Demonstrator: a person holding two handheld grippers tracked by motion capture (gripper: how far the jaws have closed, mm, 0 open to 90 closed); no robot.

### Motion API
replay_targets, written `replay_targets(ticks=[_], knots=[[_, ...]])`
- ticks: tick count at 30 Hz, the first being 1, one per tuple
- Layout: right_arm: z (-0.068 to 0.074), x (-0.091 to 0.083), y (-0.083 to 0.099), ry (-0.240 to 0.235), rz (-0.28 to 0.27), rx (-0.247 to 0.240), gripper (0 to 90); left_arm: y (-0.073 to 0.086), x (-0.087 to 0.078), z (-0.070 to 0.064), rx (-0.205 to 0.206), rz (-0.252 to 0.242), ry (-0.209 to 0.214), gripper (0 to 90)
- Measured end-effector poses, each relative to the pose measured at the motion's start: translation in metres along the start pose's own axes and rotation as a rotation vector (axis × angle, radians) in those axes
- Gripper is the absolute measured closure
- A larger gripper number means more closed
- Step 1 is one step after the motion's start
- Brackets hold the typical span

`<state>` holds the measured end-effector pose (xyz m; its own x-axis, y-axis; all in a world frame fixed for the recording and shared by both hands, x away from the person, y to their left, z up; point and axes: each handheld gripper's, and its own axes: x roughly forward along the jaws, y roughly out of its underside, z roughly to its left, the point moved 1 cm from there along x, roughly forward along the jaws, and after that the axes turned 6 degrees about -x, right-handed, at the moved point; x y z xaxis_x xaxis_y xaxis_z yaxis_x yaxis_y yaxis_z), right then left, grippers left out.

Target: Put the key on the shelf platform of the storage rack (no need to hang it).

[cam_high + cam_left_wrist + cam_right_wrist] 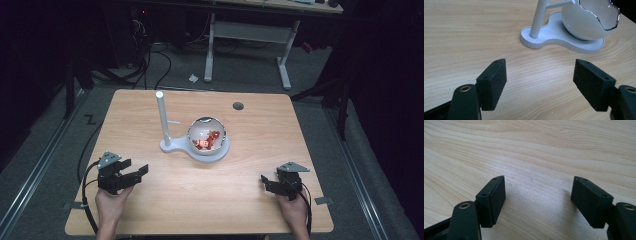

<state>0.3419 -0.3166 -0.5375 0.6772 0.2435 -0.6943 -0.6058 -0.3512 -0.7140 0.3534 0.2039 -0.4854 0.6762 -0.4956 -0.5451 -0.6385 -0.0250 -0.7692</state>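
While both tools spread, empty: left tool, right tool well short of globe.

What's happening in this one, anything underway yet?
A person holds the left gripper and the right gripper low over the near part of the wooden table, both open and empty. In the middle stands a white stand with an upright post, carrying a broken-open white shell with small red pieces inside. Neither gripper is touching it.
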Motion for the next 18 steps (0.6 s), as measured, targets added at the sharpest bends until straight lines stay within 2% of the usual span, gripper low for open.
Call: replay_targets(ticks=[10, 18], knots=[[0.000, 0.000, 0.000, 0.000, 0.000, 0.000, 28.2, 0.012, 0.013, 0.000, 0.002, 0.022, -0.008, 27.5], [0.000, 0.000, 0.000, 0.000, 0.000, -0.001, 28.2, 0.021, 0.021, 0.000, 0.009, 0.032, -0.032, 27.5]])
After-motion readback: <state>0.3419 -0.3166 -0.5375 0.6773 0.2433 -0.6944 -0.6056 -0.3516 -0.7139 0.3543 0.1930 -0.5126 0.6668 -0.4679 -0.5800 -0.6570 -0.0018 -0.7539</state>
